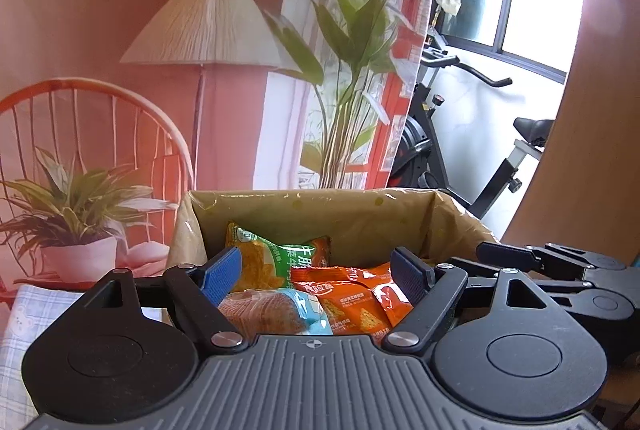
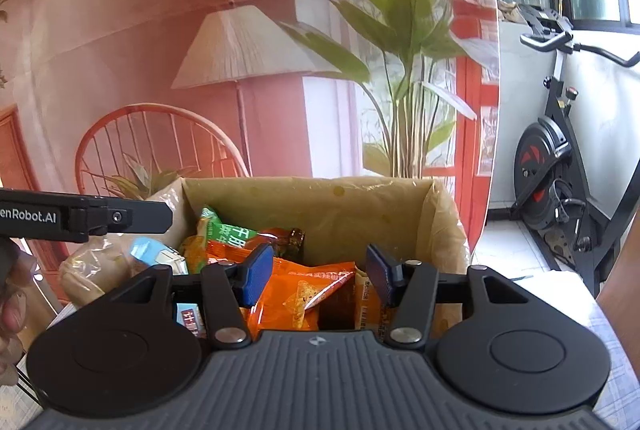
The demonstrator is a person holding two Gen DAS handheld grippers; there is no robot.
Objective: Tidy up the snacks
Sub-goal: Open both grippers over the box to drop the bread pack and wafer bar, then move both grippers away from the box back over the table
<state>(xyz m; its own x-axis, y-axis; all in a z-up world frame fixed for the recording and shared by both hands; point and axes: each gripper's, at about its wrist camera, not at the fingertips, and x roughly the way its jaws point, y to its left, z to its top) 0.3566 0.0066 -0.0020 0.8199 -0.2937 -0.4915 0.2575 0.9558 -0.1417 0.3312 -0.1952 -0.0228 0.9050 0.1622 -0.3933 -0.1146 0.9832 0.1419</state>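
both grippers, left gripper (image 1: pixel 316 272) and right gripper (image 2: pixel 318 276), hang open and empty over the plastic-lined cardboard box (image 1: pixel 312 205), so the foil snack packets (image 1: pixel 352 294) look dropped in for storage

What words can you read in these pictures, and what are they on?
"enRobot.AI": white letters on the left gripper's black side, cut off at the picture's edge.
Green snack packet: large white Chinese characters, partly hidden, not readable in full.
Orange chip packets: Chinese print, too small and creased to read.
Light blue packet: white characters, mostly hidden.
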